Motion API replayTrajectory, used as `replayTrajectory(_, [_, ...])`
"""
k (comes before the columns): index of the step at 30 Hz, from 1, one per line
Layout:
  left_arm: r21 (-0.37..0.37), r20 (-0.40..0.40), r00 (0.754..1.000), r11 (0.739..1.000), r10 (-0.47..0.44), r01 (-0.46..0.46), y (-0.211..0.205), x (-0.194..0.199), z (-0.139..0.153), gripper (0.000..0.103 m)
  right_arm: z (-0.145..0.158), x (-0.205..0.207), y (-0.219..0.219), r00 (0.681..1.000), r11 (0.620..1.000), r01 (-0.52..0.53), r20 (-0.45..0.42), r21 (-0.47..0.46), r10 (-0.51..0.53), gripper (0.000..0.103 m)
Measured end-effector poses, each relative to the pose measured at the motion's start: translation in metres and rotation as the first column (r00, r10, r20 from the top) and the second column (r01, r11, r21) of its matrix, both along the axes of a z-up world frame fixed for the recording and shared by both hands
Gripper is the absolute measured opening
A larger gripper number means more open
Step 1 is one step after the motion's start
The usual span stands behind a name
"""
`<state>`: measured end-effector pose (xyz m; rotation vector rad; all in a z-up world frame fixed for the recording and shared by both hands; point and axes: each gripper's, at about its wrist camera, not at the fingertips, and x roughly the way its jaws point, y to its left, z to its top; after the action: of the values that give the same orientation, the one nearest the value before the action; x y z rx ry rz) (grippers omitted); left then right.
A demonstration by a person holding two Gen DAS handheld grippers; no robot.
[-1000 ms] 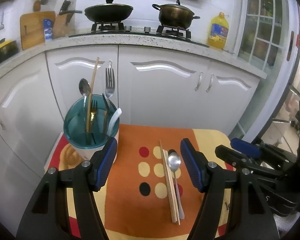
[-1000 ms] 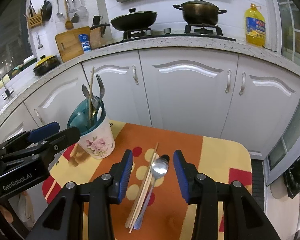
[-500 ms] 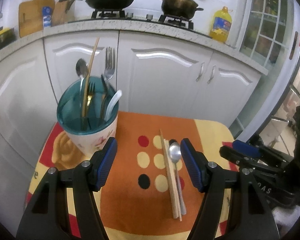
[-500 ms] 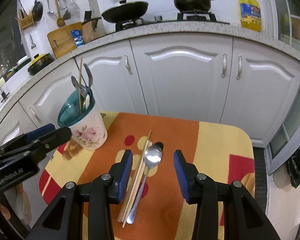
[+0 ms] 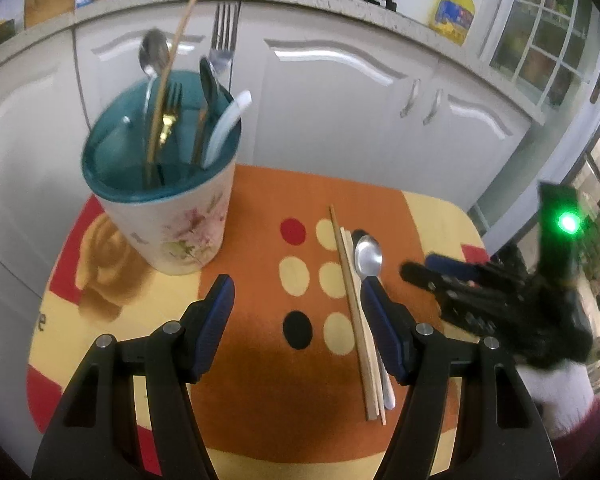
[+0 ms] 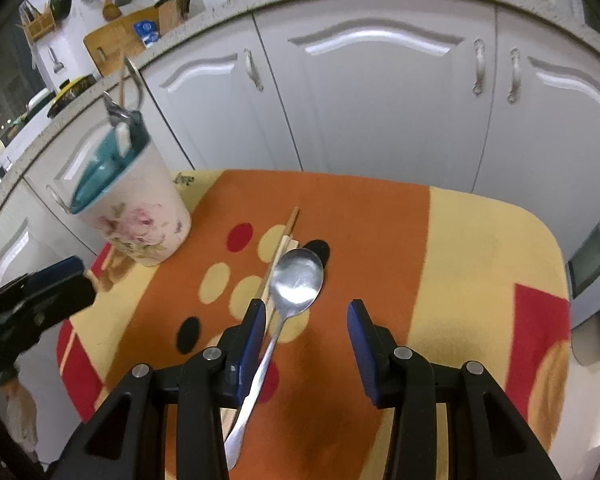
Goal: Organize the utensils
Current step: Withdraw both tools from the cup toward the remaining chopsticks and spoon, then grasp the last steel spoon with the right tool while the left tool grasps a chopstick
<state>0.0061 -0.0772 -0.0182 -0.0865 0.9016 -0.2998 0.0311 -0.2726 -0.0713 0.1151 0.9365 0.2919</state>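
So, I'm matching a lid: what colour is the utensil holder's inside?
Teal inside the white floral ceramic utensil holder; clearest in the left wrist view.

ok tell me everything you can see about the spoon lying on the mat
The spoon looks like plain shiny metal, with an oval bowl facing up and a slim handle. It lies flat on the orange patterned mat, right beside a pair of wooden chopsticks. The right gripper is open above its handle, not gripping it.

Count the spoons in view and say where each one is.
4, perhaps more hidden. One metal spoon lies on the cloth beside the chopsticks. In the holder: a metal spoon, a dark one and a white plastic one.
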Motion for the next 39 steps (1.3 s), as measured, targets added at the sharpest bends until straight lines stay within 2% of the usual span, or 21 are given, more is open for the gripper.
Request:
replayTrajectory(7, [-0.025,-0.075,0.996,0.999,-0.039,0.037,-0.009,0.013,-0.017,0.066,-0.021,0.041,0.001,0.998,0.999,-0.054,-0.025,0.004,0.054,0.041])
replayTrajectory(13, [-0.006,-0.132,0.987,0.996,-0.094,0.094,-0.035,0.027,-0.036,0.066,-0.034,0.058,0.006,0.993,0.993,-0.113,-0.037,0.039,0.114,0.04])
replayTrajectory(14, [-0.007,-0.14,0.985,0.995,-0.099,0.099,-0.039,0.029,-0.039,0.066,-0.034,0.058,0.007,0.992,0.991,-0.124,-0.033,0.048,0.126,0.032])
replayTrajectory(15, [-0.007,-0.149,0.983,0.995,-0.104,0.104,-0.042,0.032,-0.042,0.066,-0.035,0.058,0.008,0.99,0.988,-0.138,-0.032,0.063,0.14,0.019])
replayTrajectory(18, [0.005,-0.178,0.978,0.994,-0.106,0.109,-0.051,0.039,-0.051,0.066,-0.037,0.059,0.003,0.989,0.984,-0.143,-0.034,0.109,0.147,0.009])
replayTrajectory(23, [0.028,-0.208,0.973,0.993,-0.104,0.112,-0.056,0.046,-0.063,0.065,-0.031,0.047,-0.016,0.993,0.983,-0.115,-0.017,0.14,0.118,0.003])
replayTrajectory(27, [0.069,-0.228,0.97,0.993,-0.081,0.099,-0.059,0.05,-0.073,0.06,-0.026,0.036,-0.033,0.998,0.99,-0.065,-0.013,0.122,0.067,0.003])
replayTrajectory(31, [0.095,-0.214,0.972,0.989,-0.094,0.116,-0.064,0.051,-0.075,0.06,-0.019,0.03,-0.039,0.999,0.992,-0.04,0.002,0.119,0.04,0.003])
replayTrajectory(36, [0.02,-0.241,0.966,0.994,-0.098,0.106,-0.064,0.055,-0.073,0.06,-0.017,0.03,-0.04,1.0,0.989,-0.005,-0.014,0.145,0.008,0.006])
replayTrajectory(39, [0.024,-0.235,0.966,0.993,-0.108,0.117,-0.068,0.053,-0.073,0.06,-0.016,0.03,-0.035,1.0,0.992,-0.019,-0.016,0.129,0.021,0.01])
